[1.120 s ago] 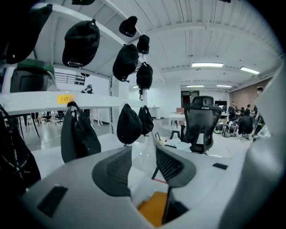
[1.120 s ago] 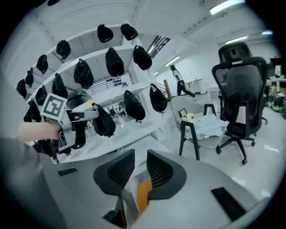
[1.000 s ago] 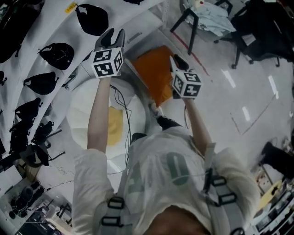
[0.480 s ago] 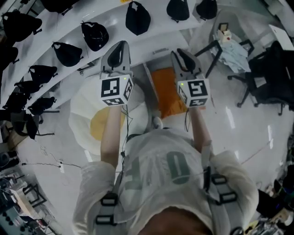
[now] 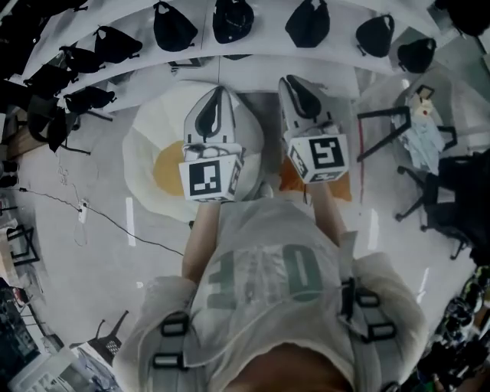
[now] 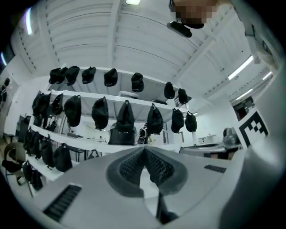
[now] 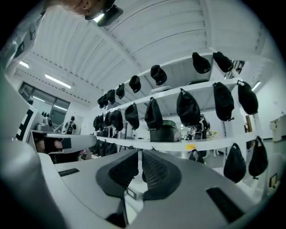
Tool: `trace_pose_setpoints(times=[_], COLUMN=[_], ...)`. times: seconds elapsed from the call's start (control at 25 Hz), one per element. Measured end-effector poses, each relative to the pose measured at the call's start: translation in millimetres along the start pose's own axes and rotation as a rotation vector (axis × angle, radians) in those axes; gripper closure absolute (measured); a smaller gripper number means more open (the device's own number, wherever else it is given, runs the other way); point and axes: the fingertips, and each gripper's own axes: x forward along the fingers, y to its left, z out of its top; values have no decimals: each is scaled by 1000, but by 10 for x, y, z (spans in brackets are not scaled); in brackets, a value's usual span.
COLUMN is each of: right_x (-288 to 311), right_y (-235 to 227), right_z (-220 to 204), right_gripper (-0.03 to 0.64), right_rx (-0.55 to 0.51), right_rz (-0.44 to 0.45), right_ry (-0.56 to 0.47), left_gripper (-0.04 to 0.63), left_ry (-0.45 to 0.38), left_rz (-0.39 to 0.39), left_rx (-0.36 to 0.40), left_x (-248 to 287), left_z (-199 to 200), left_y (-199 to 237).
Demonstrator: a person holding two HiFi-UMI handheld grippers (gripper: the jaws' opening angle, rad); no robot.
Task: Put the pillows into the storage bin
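**Both claws lifted away, empty**

Since a second ago both tools have swung up from the floor towards the white shelf of black bags. The left gripper has shut fully on nothing. The right gripper is closing, a slit still showing between its jaws, also empty; this looks like a pause between grabs. The round white cushion with a yellow centre lies on the floor below. The orange pillow peeks out beside the right arm, and I cannot tell whether it is in a bin.

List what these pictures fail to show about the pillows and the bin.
Orange pillow: head view, mostly behind the right tongs, which are closing on nothing.
White-and-yellow pillow: head view, its right side behind the shut left tongs.
Storage bin: head view, no part made out behind the tongs.
Both gripper views: only shelves of black bags; no pillows, no bin.
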Motion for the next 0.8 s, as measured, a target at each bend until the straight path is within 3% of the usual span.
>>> trace_pose_setpoints(times=[0.12,0.28,0.52,0.8], right_x=[90,108,88,155], right_y=[339,614,671,687], right_z=[-71,-113,-429,-437], right_gripper=[595,604,607,607], right_rx=[10,41,57,53], right_rz=[71,117,147,152], right_ry=[7,10,91,89], left_gripper=[588,588,588,588], left_ry=[16,37,62,71], left_rz=[83,174,232,280], left_rx=[-29,-11,-8,-8], left_x=[-222,-400,-480,-540], left_z=[-128,-249,-345,-348], left_y=[204,378,524,680])
